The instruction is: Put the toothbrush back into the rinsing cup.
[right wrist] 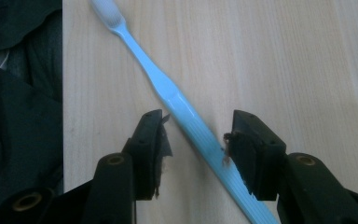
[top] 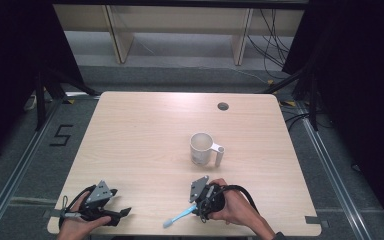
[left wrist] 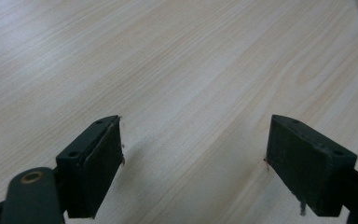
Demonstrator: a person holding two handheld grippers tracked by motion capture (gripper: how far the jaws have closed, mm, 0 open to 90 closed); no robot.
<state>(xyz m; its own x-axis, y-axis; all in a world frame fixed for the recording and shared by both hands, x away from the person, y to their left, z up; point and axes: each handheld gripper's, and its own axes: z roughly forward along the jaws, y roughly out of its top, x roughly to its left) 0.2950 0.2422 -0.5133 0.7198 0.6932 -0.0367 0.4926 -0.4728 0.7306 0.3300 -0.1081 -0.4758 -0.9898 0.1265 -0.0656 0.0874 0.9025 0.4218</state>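
The toothbrush point(right wrist: 177, 100) is light blue plastic with a white bristle head and a slim handle that turns ribbed toward its end. It lies flat on the wooden table point(top: 145, 145), near the table's front edge and well apart from the white mug point(top: 202, 148) that stands upright nearer the middle, handle to the right. Its head points toward the front edge.

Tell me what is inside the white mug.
From the high view, the white mug stands upright on the table, and the part of its interior that shows looks empty. Its bottom is hidden by the near wall.
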